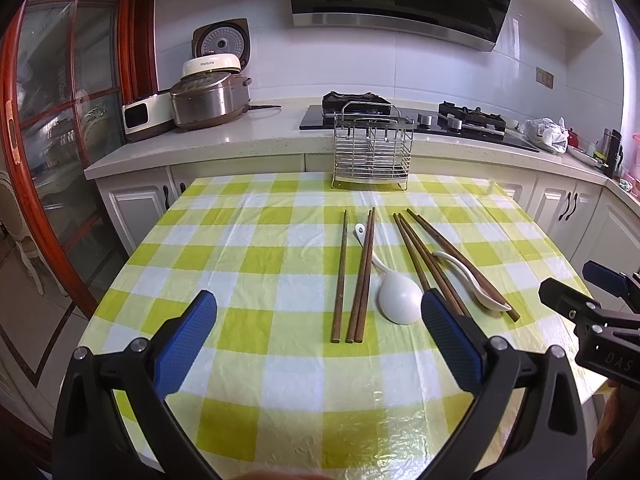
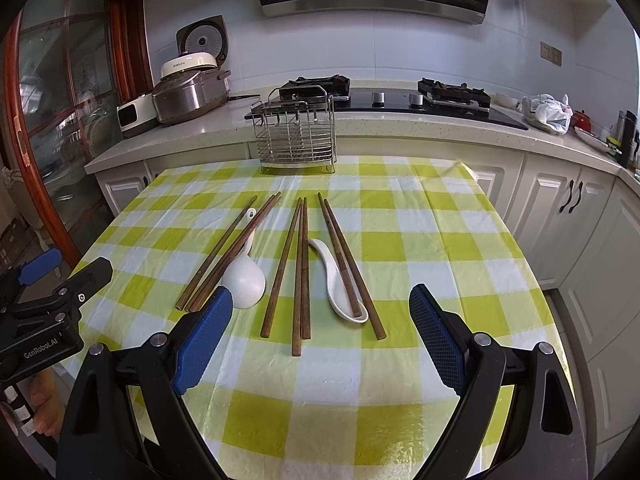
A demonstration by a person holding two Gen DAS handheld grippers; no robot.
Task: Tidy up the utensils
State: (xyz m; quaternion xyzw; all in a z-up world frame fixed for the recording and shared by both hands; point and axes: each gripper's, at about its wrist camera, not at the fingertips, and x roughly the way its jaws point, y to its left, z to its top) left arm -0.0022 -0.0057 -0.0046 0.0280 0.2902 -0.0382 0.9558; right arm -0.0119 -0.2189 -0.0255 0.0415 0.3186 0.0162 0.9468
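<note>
Left wrist view: left tongs (image 1: 319,334) spread wide, blue pads (image 1: 186,346) empty, hovering low over the counter (image 1: 280,412) draped in a green-and-white check cloth. At 12 o'clock, far edge of the cloth: wire utensil rack (image 1: 372,152), upright, nothing visible inside. Between rack and tongs, wooden chopsticks (image 1: 362,276) lying lengthwise in loose groups: one alone, then a touching pair, more fanned out at 1 o'clock. Large white spoon (image 1: 394,288) beside the pair, bowl nearest the camera. Smaller white spoon (image 1: 472,280) at 2 o'clock, crossing the fanned chopsticks. Right tongs (image 1: 576,286) at 3 o'clock, fingers apart, holding nothing.

Right wrist view: right tongs (image 2: 320,330) spread wide, empty, above the counter (image 2: 360,400). Rack (image 2: 298,136) at 12 o'clock. Chopsticks (image 2: 300,272) straight ahead, further sticks at 11 and 1 o'clock. Large spoon (image 2: 244,276) at 11 o'clock, bowl just beyond the left pad (image 2: 204,340). Smaller spoon (image 2: 340,284) under two chopsticks. Left tongs (image 2: 68,266) at 9 o'clock, parted, empty.
</note>
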